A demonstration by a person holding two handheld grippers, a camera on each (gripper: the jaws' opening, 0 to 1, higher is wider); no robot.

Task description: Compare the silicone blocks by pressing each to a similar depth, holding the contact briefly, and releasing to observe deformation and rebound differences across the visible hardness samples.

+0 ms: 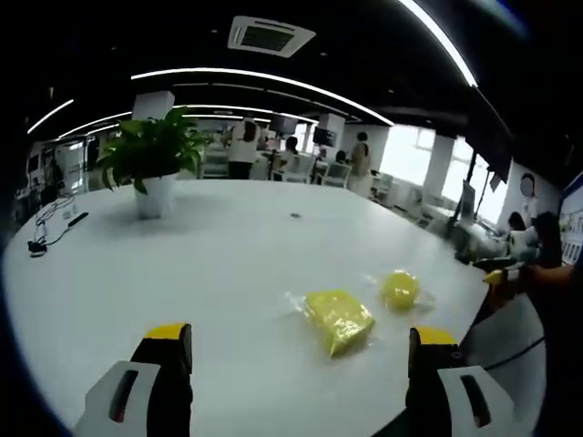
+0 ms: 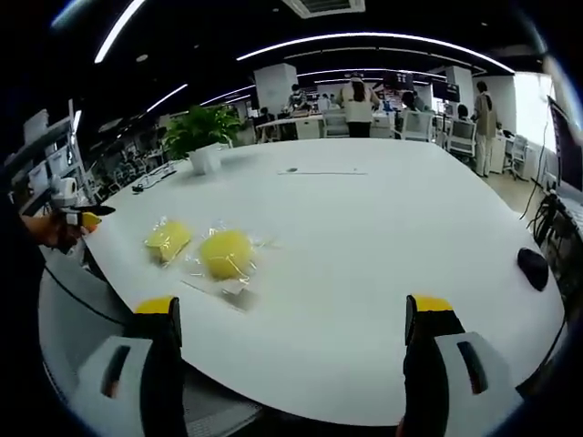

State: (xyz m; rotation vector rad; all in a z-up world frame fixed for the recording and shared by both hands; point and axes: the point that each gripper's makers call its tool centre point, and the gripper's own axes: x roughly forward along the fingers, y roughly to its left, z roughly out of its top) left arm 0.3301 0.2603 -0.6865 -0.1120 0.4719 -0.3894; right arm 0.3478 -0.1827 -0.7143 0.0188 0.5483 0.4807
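Near the table's edge, two bagged yellow silicone blocks could skid under wide-open, empty left gripper and right gripper.

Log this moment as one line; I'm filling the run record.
phase: pre-contact | left gripper: open, empty | right gripper: open, empty | yellow bagged blocks: untouched on white table

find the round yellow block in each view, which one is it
Left gripper view: the round yellow block lies right of centre on the white table, just right of the squarer yellow block.
Right gripper view: it sits left of centre, the nearer and larger of the two, with the squarer block to its left.
Shared landmark: the potted plant at the table's far side.
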